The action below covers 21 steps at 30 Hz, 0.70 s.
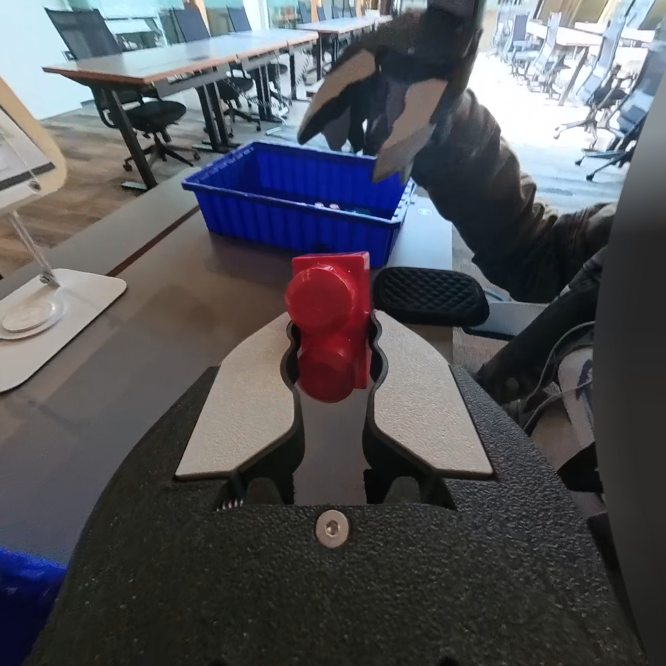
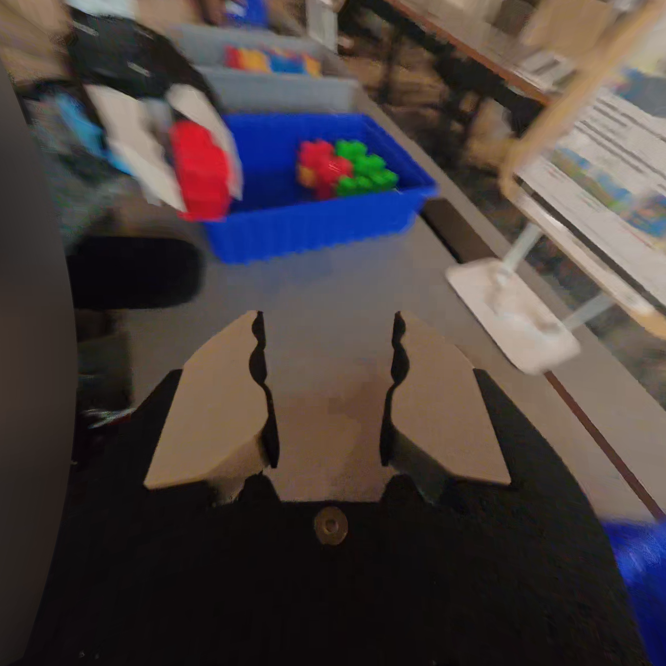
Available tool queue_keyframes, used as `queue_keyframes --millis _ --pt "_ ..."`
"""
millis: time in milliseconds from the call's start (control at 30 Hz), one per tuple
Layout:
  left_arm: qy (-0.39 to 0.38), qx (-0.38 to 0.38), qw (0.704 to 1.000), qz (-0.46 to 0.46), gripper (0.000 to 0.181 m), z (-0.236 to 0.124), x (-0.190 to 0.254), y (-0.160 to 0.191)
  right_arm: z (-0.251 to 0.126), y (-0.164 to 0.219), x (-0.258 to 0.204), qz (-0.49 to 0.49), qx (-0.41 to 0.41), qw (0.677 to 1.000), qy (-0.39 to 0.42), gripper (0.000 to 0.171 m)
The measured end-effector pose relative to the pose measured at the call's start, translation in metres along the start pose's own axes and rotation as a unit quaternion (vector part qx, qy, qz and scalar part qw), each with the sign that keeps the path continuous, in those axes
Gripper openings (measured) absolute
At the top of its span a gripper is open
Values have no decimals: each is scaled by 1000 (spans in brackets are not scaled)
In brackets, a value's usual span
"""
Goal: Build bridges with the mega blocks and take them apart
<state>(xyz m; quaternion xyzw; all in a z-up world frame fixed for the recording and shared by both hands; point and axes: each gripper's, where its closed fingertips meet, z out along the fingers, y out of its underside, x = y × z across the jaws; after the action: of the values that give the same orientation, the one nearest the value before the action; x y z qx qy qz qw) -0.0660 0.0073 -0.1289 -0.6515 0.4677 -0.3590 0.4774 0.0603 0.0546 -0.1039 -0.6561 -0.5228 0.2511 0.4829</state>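
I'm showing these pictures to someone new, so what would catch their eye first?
Probably the red block, clamped between the left gripper fingers in the foreground. Next, the blue bin on the dark table, holding red and green blocks. The right gripper hangs open and empty over the table.

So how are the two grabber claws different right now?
The left gripper is shut on a red block; the right gripper is open and holds nothing. In the left wrist view, the left gripper is over the table, while the right gripper is above the blue bin. Both have pale, wavy-edged fingers on black bodies.
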Motion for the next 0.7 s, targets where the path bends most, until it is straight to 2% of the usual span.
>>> queue_keyframes --millis 133,300,467,567,700 --pt "23 -35 999 14 36 17 12 6 30 -27 -59 -30 29 990 -136 67" --pt "41 -60 997 28 36 30 25 10 57 -26 -91 -41 10 978 -204 67" --pt "50 -68 996 31 36 37 31 12 66 -24 -100 -46 1 975 -219 56" --pt "55 -68 996 31 36 38 34 13 67 -22 -101 -50 -3 975 -219 37" --pt "50 -50 997 40 36 38 33 9 65 -23 -98 -62 6 977 -204 36"
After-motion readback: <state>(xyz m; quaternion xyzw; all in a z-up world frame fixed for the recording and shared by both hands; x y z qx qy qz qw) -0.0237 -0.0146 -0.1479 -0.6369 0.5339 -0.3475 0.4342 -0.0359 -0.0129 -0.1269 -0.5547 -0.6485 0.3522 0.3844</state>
